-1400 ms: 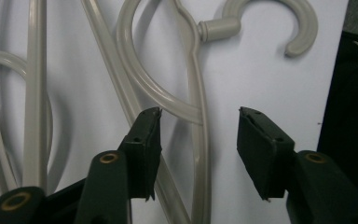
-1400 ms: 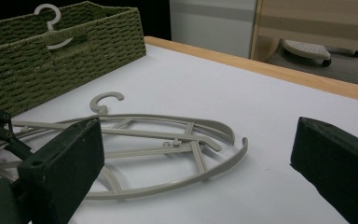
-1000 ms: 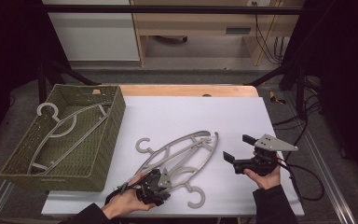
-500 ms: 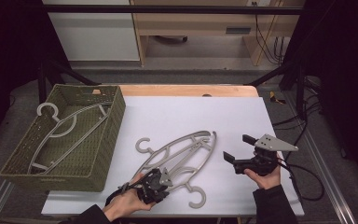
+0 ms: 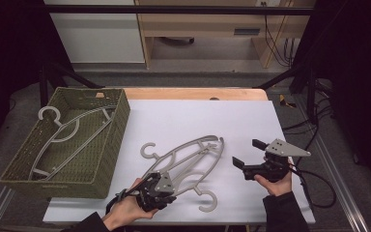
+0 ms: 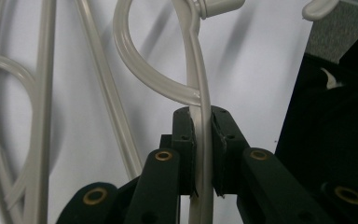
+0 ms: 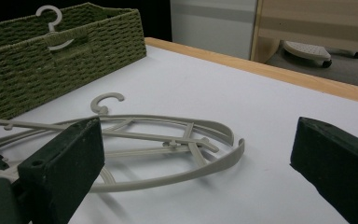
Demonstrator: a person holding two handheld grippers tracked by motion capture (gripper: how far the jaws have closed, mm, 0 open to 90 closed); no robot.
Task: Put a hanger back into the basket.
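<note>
Two grey plastic hangers lie overlapped on the white table, also seen in the right gripper view. My left gripper is at their near left end. Its jaws have just been closing, and in the left gripper view it is shut on a thin hanger bar that runs up between the pads. My right gripper hovers to the right of the hangers. Seen from its own camera, the right gripper is open wide with nothing between its jaws.
A green woven basket stands at the table's left with a third grey hanger lying in it; it is also in the right gripper view. A wooden strip borders the far edge. A cable trails off to the right.
The left gripper has closed on the hanger bar and risen slightly. The right gripper has stayed where it was.
</note>
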